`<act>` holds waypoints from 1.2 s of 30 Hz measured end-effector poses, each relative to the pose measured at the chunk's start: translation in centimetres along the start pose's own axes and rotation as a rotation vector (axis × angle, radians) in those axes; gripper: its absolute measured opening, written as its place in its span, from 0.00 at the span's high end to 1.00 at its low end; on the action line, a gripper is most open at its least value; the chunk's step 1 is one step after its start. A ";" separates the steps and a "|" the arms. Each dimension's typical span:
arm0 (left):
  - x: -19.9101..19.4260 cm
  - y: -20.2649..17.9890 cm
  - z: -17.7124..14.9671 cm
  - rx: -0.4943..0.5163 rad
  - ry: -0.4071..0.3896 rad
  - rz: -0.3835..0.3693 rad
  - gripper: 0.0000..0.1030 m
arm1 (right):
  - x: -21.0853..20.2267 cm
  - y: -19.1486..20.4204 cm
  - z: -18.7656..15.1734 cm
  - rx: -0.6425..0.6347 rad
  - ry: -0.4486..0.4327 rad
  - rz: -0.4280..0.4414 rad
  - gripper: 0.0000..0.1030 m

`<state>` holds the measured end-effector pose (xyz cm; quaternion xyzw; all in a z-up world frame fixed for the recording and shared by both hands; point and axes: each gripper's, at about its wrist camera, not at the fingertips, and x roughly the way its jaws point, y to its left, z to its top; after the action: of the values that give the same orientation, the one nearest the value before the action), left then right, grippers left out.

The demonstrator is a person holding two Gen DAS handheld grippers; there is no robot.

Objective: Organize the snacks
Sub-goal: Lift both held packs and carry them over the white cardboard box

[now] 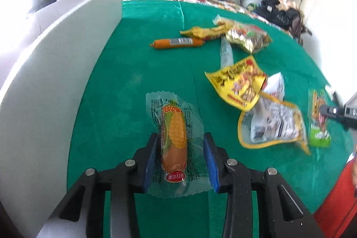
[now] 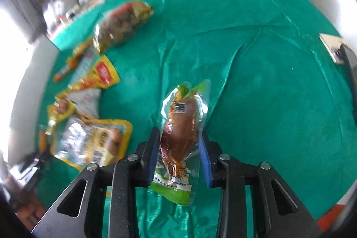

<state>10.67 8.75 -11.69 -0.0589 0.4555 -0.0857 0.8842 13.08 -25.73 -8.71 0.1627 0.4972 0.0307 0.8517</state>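
Note:
A corn-print sausage packet [image 1: 175, 139] lies on the green cloth [image 1: 133, 81] between the blue pads of my left gripper [image 1: 180, 139]. The left pad sits close to the sausage. The right pad stands off it, over the clear wrapper edge, so the jaws are open around it. My right gripper [image 2: 179, 135] is shut on a brown meat snack in a clear and green packet [image 2: 178, 133], tilted above the cloth. That packet [image 1: 319, 124] and the right gripper's dark tip also show at the right edge of the left wrist view.
A white panel [image 1: 55, 64] stands along the cloth's left side. Loose snacks lie at the right: an orange sausage [image 1: 177, 42], a gold packet [image 1: 247, 37], a yellow packet [image 1: 236, 81] and a yellow-rimmed clear packet [image 1: 272, 124]. Pillows and dark bags lie beyond.

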 end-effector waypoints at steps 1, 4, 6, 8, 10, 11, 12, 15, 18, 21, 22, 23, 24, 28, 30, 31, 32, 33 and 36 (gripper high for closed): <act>-0.4 0.3 0.3 -0.019 -0.012 -0.018 0.63 | -0.8 -0.3 -0.1 0.011 -0.014 0.019 0.72; -1.4 0.8 0.8 -0.060 -0.036 -0.057 0.63 | -2.6 -0.9 -0.3 0.017 -0.049 0.040 0.72; -1.9 0.9 0.8 -0.083 -0.041 -0.084 0.63 | -3.4 -1.1 -0.5 0.026 -0.066 0.058 0.72; -2.6 0.6 0.9 -0.085 -0.048 -0.105 0.63 | -4.2 -1.0 -0.9 0.037 -0.086 0.072 0.72; -3.3 0.3 1.1 -0.078 -0.060 -0.120 0.63 | -4.7 -0.4 -1.0 0.049 -0.111 0.094 0.72; -3.9 0.1 1.3 -0.078 -0.070 -0.131 0.63 | -5.1 -0.2 -0.9 0.055 -0.122 0.102 0.72; -4.5 0.0 1.5 -0.083 -0.082 -0.146 0.63 | -5.5 -0.1 -0.8 0.060 -0.133 0.114 0.72; -6.5 0.2 2.1 -0.111 -0.123 -0.186 0.63 | -6.6 1.2 -0.2 0.055 -0.160 0.152 0.72; -8.1 0.5 2.5 -0.128 -0.157 -0.208 0.63 | -7.4 2.7 0.6 0.040 -0.179 0.194 0.72; -9.2 1.0 2.7 -0.151 -0.178 -0.225 0.63 | -8.3 4.3 1.1 0.026 -0.195 0.240 0.72; -9.7 1.3 2.8 -0.161 -0.182 -0.232 0.63 | -8.7 5.0 1.2 0.017 -0.201 0.256 0.72; -10.2 1.6 2.8 -0.170 -0.188 -0.237 0.63 | -9.1 5.7 1.2 0.006 -0.207 0.271 0.72; -10.8 2.0 2.7 -0.179 -0.194 -0.241 0.63 | -9.5 6.4 1.3 -0.007 -0.211 0.286 0.72; -13.5 4.3 2.6 -0.214 -0.235 -0.240 0.63 | -10.4 10.7 1.6 -0.080 -0.213 0.353 0.72; -15.6 6.5 2.6 -0.240 -0.267 -0.218 0.62 | -10.7 13.4 1.8 -0.119 -0.203 0.403 0.72; -16.5 7.5 2.7 -0.253 -0.282 -0.203 0.62 | -10.7 15.1 1.8 -0.141 -0.195 0.432 0.72; -17.6 9.0 2.8 -0.271 -0.299 -0.182 0.62 | -10.8 16.9 1.8 -0.165 -0.185 0.463 0.72; -18.5 10.4 2.8 -0.287 -0.311 -0.161 0.62 | -10.8 19.2 1.7 -0.197 -0.172 0.498 0.72; -20.5 14.9 3.1 -0.327 -0.325 -0.057 0.62 | -10.2 25.7 0.7 -0.299 -0.132 0.582 0.72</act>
<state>2.96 27.64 3.68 -0.2270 0.3128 -0.0250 0.9219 11.38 -3.77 8.04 0.1729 0.3637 0.3345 0.8520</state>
